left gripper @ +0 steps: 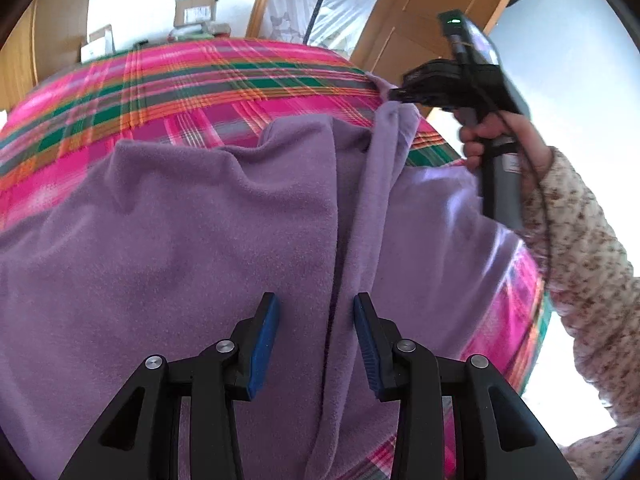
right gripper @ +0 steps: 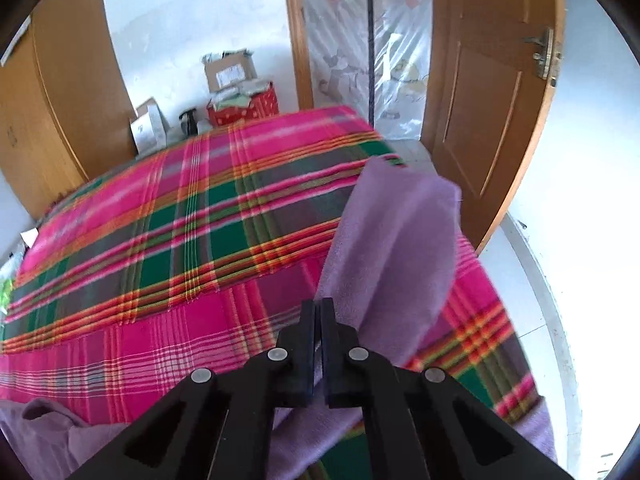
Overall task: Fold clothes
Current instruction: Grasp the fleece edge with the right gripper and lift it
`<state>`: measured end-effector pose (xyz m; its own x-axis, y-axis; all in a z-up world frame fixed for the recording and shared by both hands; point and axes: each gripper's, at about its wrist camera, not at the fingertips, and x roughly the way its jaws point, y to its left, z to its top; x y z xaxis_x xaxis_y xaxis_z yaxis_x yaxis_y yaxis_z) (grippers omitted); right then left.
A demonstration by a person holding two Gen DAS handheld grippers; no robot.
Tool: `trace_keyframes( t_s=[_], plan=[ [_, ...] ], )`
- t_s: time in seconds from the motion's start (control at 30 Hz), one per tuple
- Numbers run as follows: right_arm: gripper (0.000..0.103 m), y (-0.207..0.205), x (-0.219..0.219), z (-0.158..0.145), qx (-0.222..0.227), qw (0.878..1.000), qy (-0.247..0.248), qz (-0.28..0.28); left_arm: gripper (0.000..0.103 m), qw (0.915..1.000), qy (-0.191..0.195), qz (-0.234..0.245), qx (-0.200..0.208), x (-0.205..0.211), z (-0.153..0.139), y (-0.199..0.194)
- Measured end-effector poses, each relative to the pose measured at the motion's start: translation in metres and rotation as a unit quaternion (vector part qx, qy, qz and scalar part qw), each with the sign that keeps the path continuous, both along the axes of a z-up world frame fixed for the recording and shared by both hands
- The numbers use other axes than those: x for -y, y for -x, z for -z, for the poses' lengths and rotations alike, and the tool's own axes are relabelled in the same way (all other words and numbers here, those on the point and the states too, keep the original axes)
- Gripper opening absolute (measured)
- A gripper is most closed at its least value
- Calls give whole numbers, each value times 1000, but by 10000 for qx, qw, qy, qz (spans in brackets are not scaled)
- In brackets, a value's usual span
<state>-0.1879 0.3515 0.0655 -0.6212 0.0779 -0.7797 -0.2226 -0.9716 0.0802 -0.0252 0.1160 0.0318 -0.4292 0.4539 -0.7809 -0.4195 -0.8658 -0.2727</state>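
Purple fleece garment [left gripper: 192,232] is spread over the pink-green plaid blanket [left gripper: 200,84] on the bed; one edge is lifted into a hanging fold. Wooden door [right gripper: 492,120] and cardboard boxes [right gripper: 230,70] are seen beyond the bed. Right gripper [right gripper: 319,312] is clamped tight on the lifted fleece edge, held by a hand [left gripper: 496,136] in a speckled sleeve [left gripper: 580,248]. Left gripper [left gripper: 316,312] is held above the fleece, jaws apart, nothing gripped.
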Motion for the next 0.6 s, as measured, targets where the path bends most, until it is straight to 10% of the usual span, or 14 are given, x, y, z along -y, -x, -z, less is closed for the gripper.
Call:
trace_keyframes(
  t_s=[0.6],
  plan=[
    [2,-100,-62,-19,-603,9945,651,553,40,9926,974,164,-710,-44,0,-18]
  ],
)
